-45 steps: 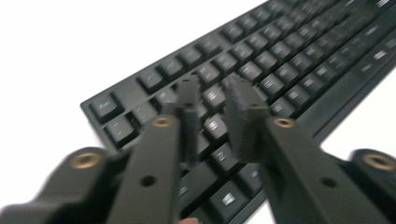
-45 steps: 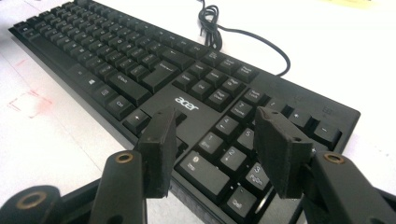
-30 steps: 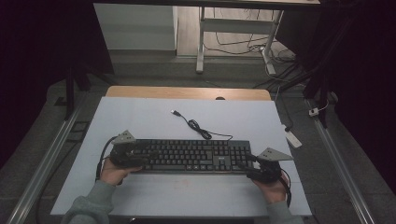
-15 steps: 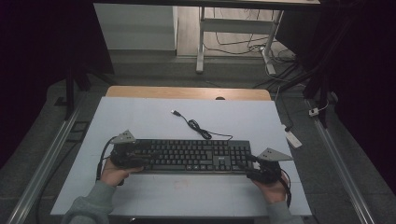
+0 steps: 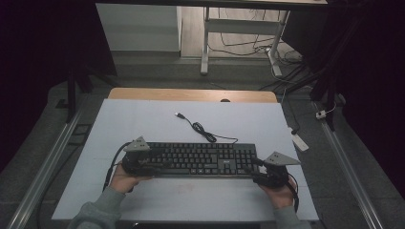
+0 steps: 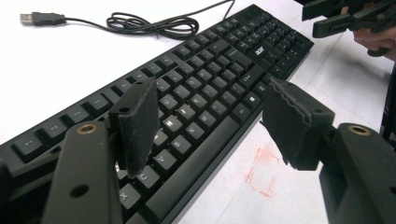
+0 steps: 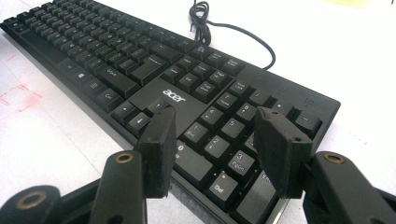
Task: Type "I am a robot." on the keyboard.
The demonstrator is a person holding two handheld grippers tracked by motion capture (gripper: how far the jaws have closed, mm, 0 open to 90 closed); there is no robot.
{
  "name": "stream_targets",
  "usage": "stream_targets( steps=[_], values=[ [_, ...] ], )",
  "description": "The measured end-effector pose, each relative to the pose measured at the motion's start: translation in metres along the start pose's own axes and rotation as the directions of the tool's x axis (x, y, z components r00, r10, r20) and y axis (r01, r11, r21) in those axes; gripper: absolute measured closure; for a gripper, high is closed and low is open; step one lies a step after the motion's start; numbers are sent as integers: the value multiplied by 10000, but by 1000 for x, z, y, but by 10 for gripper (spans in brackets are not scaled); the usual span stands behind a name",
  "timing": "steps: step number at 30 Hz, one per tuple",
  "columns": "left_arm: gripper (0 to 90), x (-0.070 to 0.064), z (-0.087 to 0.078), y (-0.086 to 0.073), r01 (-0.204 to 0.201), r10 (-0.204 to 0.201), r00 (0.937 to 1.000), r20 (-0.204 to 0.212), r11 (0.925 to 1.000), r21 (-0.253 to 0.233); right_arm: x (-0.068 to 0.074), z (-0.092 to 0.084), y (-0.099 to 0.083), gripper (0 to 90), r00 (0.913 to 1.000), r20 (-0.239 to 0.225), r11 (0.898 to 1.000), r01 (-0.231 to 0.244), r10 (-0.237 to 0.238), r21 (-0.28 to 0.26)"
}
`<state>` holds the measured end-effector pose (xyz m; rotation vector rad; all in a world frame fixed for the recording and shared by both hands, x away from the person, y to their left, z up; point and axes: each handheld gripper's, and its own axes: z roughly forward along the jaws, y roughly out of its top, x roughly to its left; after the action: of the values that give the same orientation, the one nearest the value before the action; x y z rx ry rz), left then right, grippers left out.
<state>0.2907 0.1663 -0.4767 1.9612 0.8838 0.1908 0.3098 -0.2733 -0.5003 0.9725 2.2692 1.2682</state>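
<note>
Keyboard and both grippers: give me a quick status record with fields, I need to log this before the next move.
keyboard: black keyboard lying flat on the white table, long side across the person's front
cable: cable partly coiled behind the keyboard, USB plug lying free on the table
left gripper: left gripper at the keyboard's left end, jaws apart over the keys and front edge
right gripper: right gripper at the right end, jaws apart above the number pad
table mark: faint red mark in front of the keyboard
</note>
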Motion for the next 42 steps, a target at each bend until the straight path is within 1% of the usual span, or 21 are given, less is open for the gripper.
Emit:
stream_targets(
  steps=[8, 11, 13, 16, 17, 19, 22, 25, 27, 28, 32, 35, 38, 42],
  values=[
    [375, -7, 6, 0, -177, 177, 9998, 37, 9997, 163, 2, 1, 0, 494, 10000, -26, 10000, 52, -52, 9],
    [404, -9, 10, 0, -280, 278, 9996, 39, 9992, 294, 2, 1, 0, 493, 10000, -2, 9999, 79, -79, 63],
    [438, -10, 13, -1, -341, 339, 9994, 46, 9987, 390, 2, 2, 0, 493, 9999, -58, 9999, 82, -82, 63],
    [527, -13, 18, -4, -538, 533, 9985, 105, 9970, 562, 2, 3, 0, 493, 9999, -67, 9999, 94, -94, 43],
    [567, -14, 19, -4, -670, 662, 9977, 137, 9957, 642, 3, 3, 0, 493, 9999, -67, 9999, 113, -112, 83],
    [655, -15, 22, -5, -796, 783, 9967, 202, 9940, 755, 3, 3, 0, 493, 9999, -57, 9999, 113, -113, 85],
    [770, -17, 27, -7, -915, 893, 9956, 277, 9915, 928, 3, 4, 0, 494, 9999, -91, 9999, 113, -112, 96],
    [850, -19, 33, -9, -1050, 1021, 9943, 314, 9878, 1151, 3, 4, 0, 494, 9999, -86, 9999, 119, -118, 119],
    [885, -19, 37, -11, -1113, 1084, 9937, 290, 9847, 1339, 3, 4, 0, 494, 9999, -85, 9999, 127, -126, 112],
    [888, -20, 39, -12, -1187, 1170, 9929, 199, 9820, 1467, 3, 4, 0, 494, 9999, -84, 9999, 131, -130, 107],
    [890, -19, 45, -14, -1191, 1208, 9927, 0, 9791, 1648, 3, 4, 0, 494, 9999, -74, 9998, 139, -138, 120],
    [890, -17, 49, -17, -1186, 1241, 9921, -177, 9748, 1890, 2, 3, 0, 494, 9999, -60, 9997, 138, -137, 177],
    [889, -16, 53, -20, -1269, 1364, 9902, -311, 9695, 2099, 3, 3, 0, 495, 9999, -69, 9999, 118, -117, 119],
    [889, -15, 54, -20, -1314, 1431, 9890, -379, 9664, 2208, 3, 4, 0, 494, 9999, -68, 9998, 133, -132, 136]
  ],
)
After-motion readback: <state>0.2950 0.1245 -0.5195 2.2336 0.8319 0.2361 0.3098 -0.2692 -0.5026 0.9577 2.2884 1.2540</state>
